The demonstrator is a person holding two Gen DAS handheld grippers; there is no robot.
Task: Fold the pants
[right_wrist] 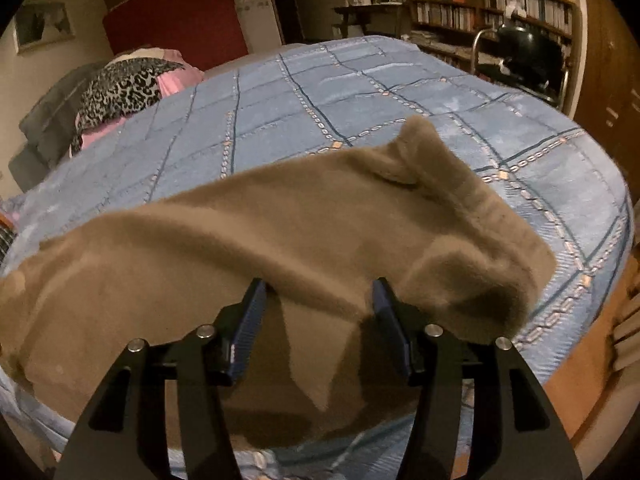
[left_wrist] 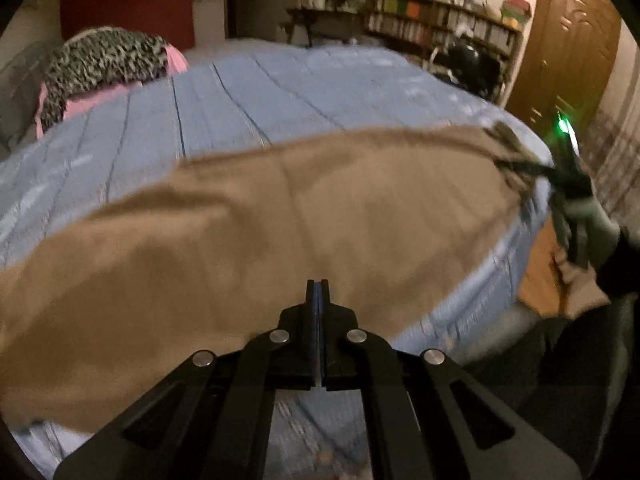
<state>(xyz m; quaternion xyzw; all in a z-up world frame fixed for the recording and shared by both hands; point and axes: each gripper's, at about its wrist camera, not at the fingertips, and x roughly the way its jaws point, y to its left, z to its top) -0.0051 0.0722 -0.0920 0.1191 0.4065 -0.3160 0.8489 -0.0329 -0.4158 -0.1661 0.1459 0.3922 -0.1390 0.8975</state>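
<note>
The tan pants (left_wrist: 224, 224) lie stretched across the near edge of a bed with a blue quilted cover (left_wrist: 248, 96). My left gripper (left_wrist: 318, 286) is shut, its tips over the pants' near edge; whether cloth is pinched between them does not show. My right gripper (right_wrist: 318, 292) is open, its fingers on either side of a ridge of the pants (right_wrist: 280, 232) near the waistband end, which is bunched and curled up at the right. In the left wrist view the right gripper (left_wrist: 560, 168) shows blurred at the pants' far right end.
A pile of leopard-print and pink clothes (right_wrist: 128, 88) sits at the bed's far left corner. Bookshelves (right_wrist: 492, 4) and a black chair (right_wrist: 524, 52) stand behind the bed. A wooden door (left_wrist: 568, 52) is at the right. Wooden floor (right_wrist: 580, 380) lies beside the bed.
</note>
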